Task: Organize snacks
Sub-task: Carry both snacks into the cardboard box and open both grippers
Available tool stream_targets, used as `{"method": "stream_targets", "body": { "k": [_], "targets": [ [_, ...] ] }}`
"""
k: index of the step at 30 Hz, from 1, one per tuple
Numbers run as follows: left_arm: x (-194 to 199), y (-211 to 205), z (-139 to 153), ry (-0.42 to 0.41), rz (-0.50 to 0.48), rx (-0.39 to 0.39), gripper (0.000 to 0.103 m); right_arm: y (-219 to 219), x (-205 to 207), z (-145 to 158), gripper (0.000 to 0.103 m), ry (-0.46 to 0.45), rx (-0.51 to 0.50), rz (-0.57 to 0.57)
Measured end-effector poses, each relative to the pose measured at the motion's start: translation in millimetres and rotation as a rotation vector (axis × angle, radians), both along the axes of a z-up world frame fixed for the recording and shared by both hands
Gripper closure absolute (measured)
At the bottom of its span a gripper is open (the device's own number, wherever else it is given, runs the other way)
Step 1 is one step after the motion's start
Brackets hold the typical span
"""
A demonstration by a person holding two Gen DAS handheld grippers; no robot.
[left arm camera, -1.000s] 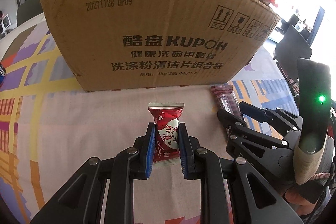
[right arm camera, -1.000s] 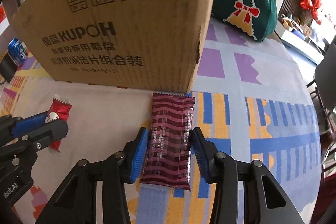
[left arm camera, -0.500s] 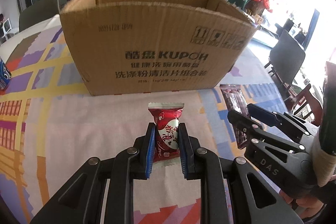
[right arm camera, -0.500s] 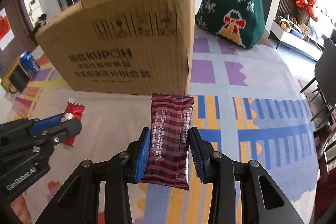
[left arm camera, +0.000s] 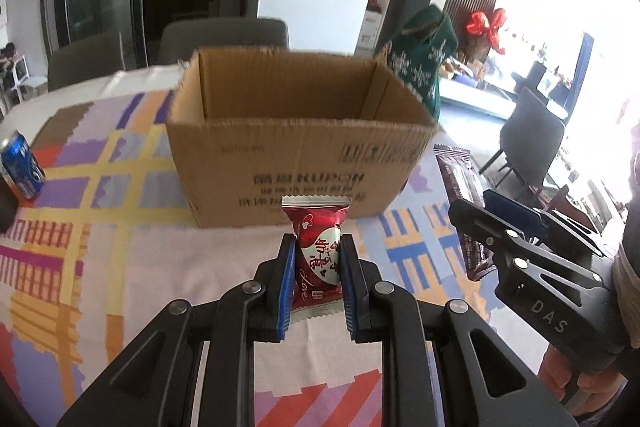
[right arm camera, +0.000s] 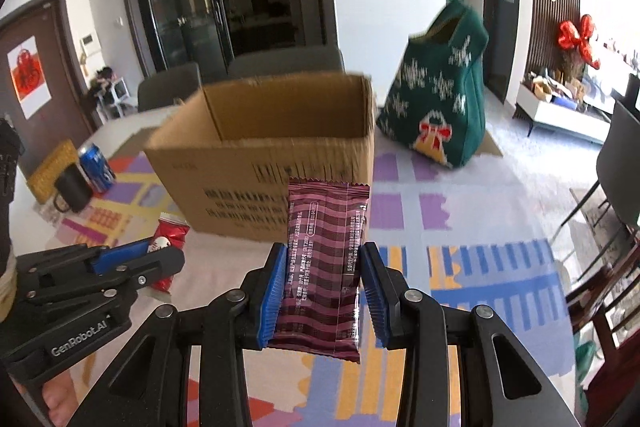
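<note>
red candy (left arm camera: 320, 259): pinched upright between the blue pads of my left claw (left arm camera: 317, 281), held clear above the bench, its crimped top edge pointing at the box.
maroon bar (right arm camera: 323, 267): clamped by its long sides in my right claw (right arm camera: 323, 293), also off the bench, standing up along the fingers.
left claw: pressed tight on the red candy, nothing else in it.
right claw: closed on the maroon bar, pads squeezing both edges.
cardboard box (left arm camera: 296, 163): just beyond both snacks, open at the top, printed side facing me; what i can see of the inside looks bare.
bench (left arm camera: 120, 267): covered with a cloth of purple, yellow and blue blocks.
blue can (left arm camera: 22, 169): far left on the bench, well apart from the box.
black mug (right arm camera: 72, 189): touching or just beside the can.
green bag (right arm camera: 440, 107): right of the box, with snowflakes and a red bow.
</note>
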State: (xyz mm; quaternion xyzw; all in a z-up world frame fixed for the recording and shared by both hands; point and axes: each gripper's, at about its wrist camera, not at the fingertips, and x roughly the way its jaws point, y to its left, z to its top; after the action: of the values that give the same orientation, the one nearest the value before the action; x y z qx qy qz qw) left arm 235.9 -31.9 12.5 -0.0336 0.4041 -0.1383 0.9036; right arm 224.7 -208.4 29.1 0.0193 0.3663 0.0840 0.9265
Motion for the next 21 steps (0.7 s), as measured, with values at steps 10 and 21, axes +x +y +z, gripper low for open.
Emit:
{"method": "stream_targets", "body": {
  "k": [10, 21],
  "targets": [
    [8.6, 9.6, 33.9, -0.093, 0.014, 0.015, 0.081, 9.7, 3.4, 37.7, 0.064, -0.101, 0.005, 0.024],
    [43.9, 16.7, 60.0, -0.137, 0.025, 0.043, 0.081, 22.5, 30.8, 67.5, 0.064, -0.164, 0.0, 0.052]
  ]
}}
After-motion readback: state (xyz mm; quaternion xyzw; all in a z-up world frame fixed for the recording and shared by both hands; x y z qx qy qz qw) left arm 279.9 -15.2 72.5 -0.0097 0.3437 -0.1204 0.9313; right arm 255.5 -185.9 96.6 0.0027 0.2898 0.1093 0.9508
